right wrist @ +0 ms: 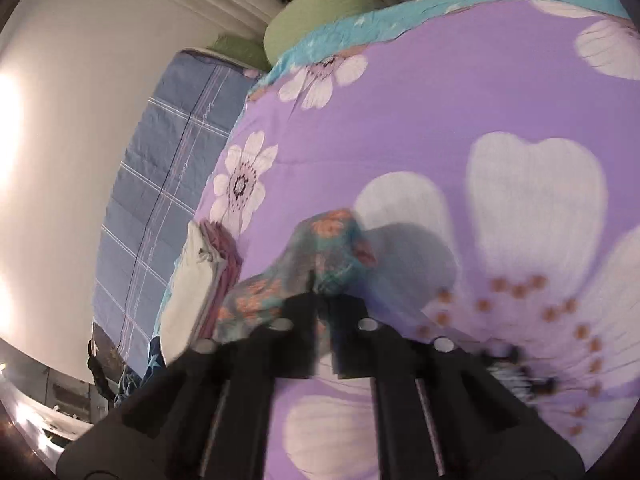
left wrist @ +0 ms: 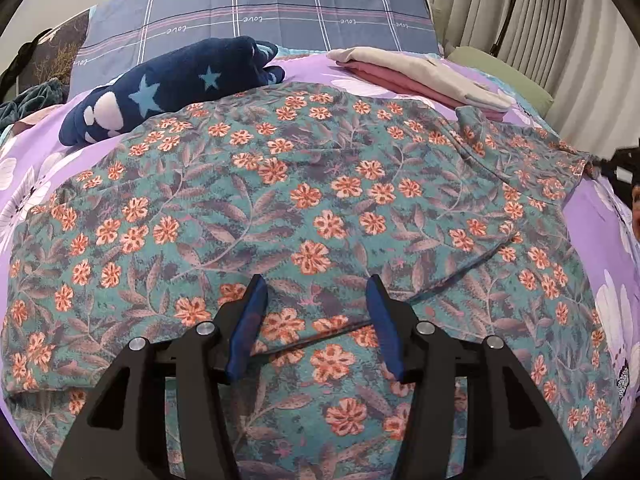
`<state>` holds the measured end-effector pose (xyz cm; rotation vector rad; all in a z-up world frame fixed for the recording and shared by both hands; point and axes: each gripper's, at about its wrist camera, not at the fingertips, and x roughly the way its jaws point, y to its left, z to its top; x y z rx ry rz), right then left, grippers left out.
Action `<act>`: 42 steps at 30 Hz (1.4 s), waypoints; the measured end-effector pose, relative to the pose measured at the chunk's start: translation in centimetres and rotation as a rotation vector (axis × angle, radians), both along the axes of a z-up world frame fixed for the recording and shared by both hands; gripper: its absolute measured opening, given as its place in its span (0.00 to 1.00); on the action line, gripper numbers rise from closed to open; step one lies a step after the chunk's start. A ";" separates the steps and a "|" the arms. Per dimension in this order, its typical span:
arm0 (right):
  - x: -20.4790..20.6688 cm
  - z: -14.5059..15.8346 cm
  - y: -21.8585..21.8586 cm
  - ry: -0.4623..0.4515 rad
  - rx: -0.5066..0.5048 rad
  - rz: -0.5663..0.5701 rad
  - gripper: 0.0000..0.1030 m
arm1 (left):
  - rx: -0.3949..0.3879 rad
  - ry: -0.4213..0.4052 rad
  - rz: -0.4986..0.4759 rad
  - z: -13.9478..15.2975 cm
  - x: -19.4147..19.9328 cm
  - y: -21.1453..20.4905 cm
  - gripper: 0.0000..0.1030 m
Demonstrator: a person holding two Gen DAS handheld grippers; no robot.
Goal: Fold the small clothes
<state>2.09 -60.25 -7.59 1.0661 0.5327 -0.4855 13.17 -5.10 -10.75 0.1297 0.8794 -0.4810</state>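
A teal garment with orange flowers (left wrist: pixel 312 200) lies spread flat across the purple bedsheet (left wrist: pixel 592 216). My left gripper (left wrist: pixel 316 280) hovers over its near part. The blue pads (left wrist: pixel 250 320) stand apart with only the flat cloth below them. In the right wrist view, which is blurred, my right gripper (right wrist: pixel 316 290) is shut on a bunched corner of the floral garment (right wrist: pixel 332 236), lifted a little off the sheet. The right gripper's black body (left wrist: pixel 618 168) shows at the garment's far right corner in the left wrist view.
A navy garment with stars (left wrist: pixel 172 92) lies at the back left. A folded stack of beige and pink clothes (left wrist: pixel 420 76) sits at the back right. Behind them are a blue plaid pillow (left wrist: pixel 280 12), a green cushion (left wrist: pixel 500 68) and curtains (left wrist: pixel 560 20).
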 end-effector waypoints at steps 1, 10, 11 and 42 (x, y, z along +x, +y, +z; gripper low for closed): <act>0.7 1.1 1.3 -0.029 -0.029 0.008 0.04 | -0.002 0.001 0.000 0.0 0.0 0.0 0.52; 11.4 9.6 26.7 -0.264 -0.275 0.700 0.04 | -0.080 0.027 0.002 0.2 0.3 1.2 0.52; 11.9 9.1 30.7 -0.276 -0.288 0.805 0.04 | -0.114 0.036 0.007 0.3 0.5 1.7 0.52; 10.5 -1.3 43.0 0.020 -0.401 1.085 0.09 | -0.517 0.294 -0.061 2.6 5.7 -2.1 0.05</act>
